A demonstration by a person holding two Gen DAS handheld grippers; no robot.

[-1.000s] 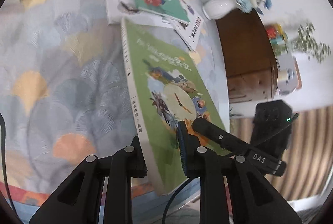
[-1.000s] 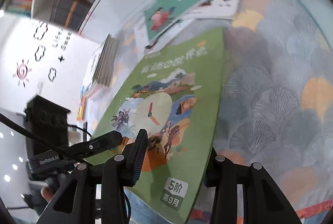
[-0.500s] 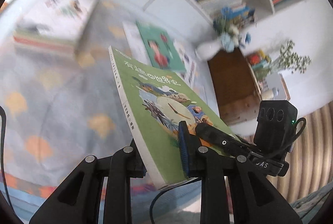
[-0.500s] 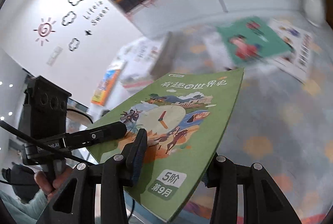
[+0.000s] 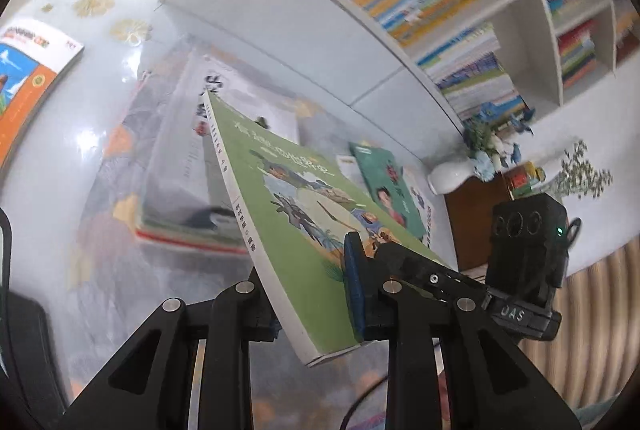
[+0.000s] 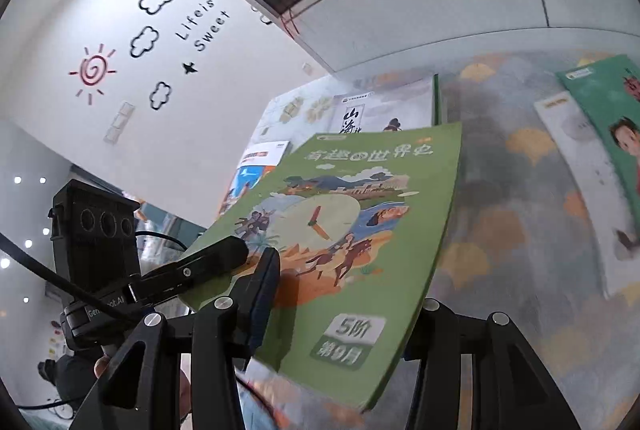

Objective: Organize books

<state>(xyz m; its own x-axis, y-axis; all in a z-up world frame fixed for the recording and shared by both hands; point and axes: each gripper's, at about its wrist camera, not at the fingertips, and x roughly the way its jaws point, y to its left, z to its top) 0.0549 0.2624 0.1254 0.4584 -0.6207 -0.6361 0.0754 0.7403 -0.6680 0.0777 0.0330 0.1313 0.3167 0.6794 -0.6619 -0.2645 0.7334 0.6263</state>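
Behind everything, a white bookcase (image 5: pixel 460 2) packed with bright spines fills the back wall; below it lies the surface (image 5: pixel 100 270), covered by a grey cloth with orange and yellow leaf shapes; on the cloth, towards the bookcase, sits a book stack (image 5: pixel 188 190) with a white cover on top, partly hidden behind the raised book; to the far left lies an orange-and-blue book (image 5: pixel 28 86); off to the right a teal book (image 5: pixel 388 190) rests on a white book (image 6: pixel 580 166); beyond them stand a brown cabinet (image 5: pixel 476 222) and a white vase (image 5: pixel 448 176) of blue flowers; the green book (image 5: pixel 292 230), with a clock on its cover, is held up off the cloth, tilted, above and in front of the stack; the left tool (image 5: pixel 310 288) clamps it near its lower spine edge, one finger under the spine and the blue pad on the cover; the right tool (image 6: pixel 344 304) grips the same book across its lower part, left pad on the cover, right finger behind the far edge; its jaws have just been easing apart, book between them
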